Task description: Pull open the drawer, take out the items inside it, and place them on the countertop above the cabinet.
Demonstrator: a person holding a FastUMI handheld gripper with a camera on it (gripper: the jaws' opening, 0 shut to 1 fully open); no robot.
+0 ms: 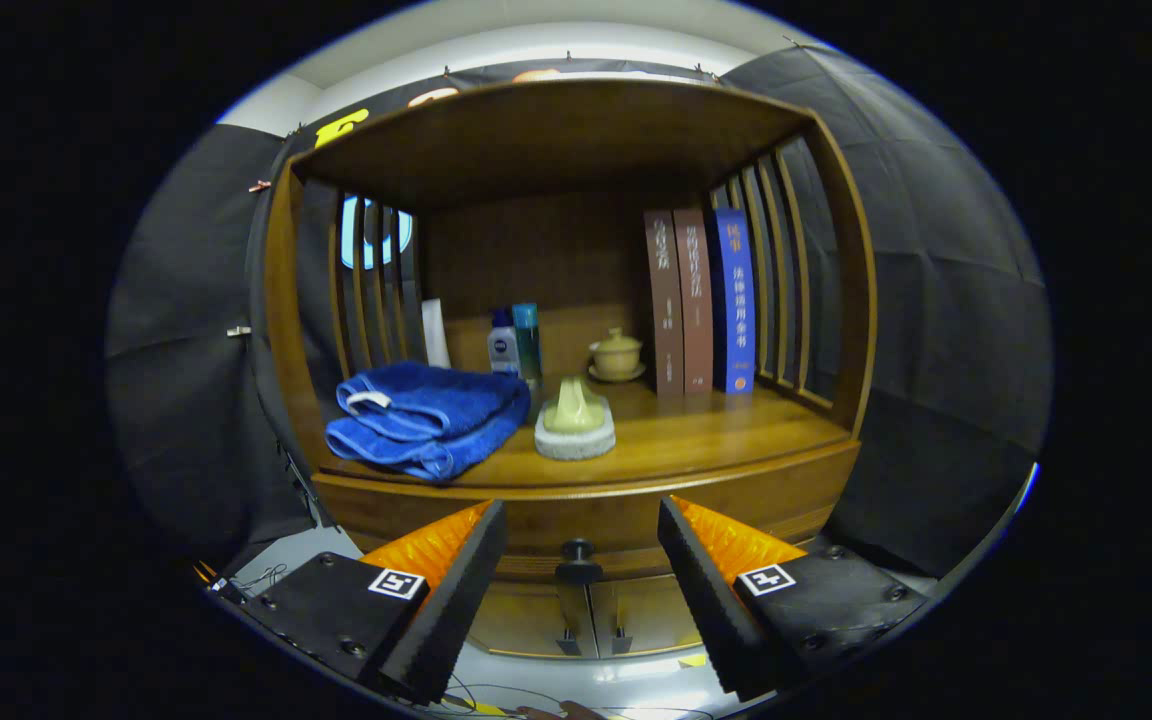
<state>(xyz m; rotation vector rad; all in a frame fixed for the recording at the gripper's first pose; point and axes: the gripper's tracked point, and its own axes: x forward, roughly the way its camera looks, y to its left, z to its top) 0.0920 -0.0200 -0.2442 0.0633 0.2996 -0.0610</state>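
My gripper (581, 585) is wide apart, clamped on nothing, fingers splayed either side of the drawer knob (577, 562), which sits between them and a little ahead, not touching either one; that spread suits straddling the knob before closing, though it would equally suit having just let go. Left to right on the countertop (726, 440): folded blue towel (426, 415) at the left front, overhanging nothing, stacked flat so it stays put; behind it a white tube (434, 333) leaning by the slats, then a small bottle (503, 343) and a teal bottle (528, 338) upright at the back wall, out of the working strip; centre front a pale scrubber on a grey pad (575, 425), just right of the towel; behind that a lidded cup on a saucer (617, 355); right side three books (701, 300) standing spines out, propped against the slatted side so they can't tip. The drawer (596, 515) under the countertop reads shut, front flush with the cabinet (281, 300) face, so its contents are hidden and I can't tell what's in it. Ambiguous stage: shut drawer plus towel and scrubber up top fits either drawer yet to be pulled with those as fixtures, or emptied and pushed back. Free strip on the countertop lies right of the scrubber, in front of the books
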